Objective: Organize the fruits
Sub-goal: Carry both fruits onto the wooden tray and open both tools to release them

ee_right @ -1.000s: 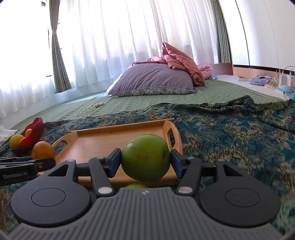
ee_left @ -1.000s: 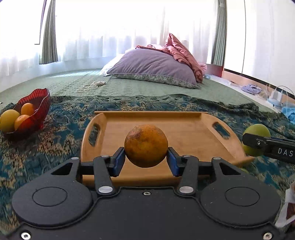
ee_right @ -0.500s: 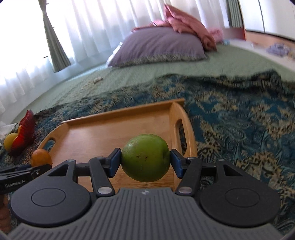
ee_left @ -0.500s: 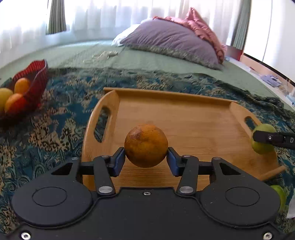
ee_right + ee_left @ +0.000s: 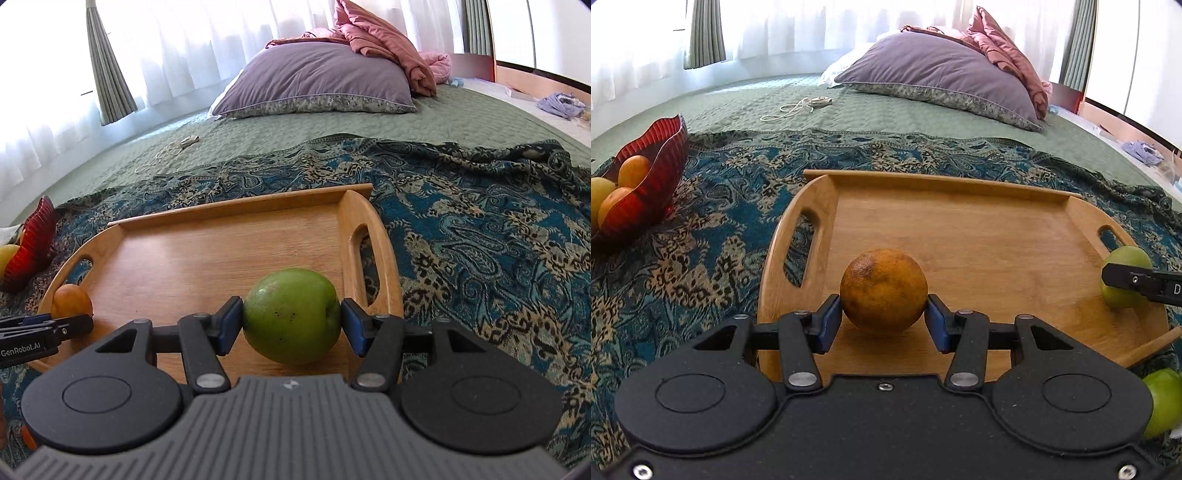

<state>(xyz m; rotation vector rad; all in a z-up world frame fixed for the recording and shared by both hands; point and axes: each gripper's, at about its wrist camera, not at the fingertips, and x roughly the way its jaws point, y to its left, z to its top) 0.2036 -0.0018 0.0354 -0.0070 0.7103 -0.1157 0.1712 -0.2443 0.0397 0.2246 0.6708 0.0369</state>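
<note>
Left wrist: orange (image 5: 883, 291) seemingly over tray (image 5: 960, 192).

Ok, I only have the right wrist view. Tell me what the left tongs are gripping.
Observer: The left tongs are shut on a round, rough-skinned orange fruit, over the near left part of the wooden tray.
Operator: Report the red bowl's contents; I see only its edge.
Observer: The ribbed red glass bowl holds two orange fruits and a yellow one.
Operator: List any loose fruit outside the tray.
Observer: One green round fruit lies on the patterned blue blanket by the tray's near right corner.
</note>
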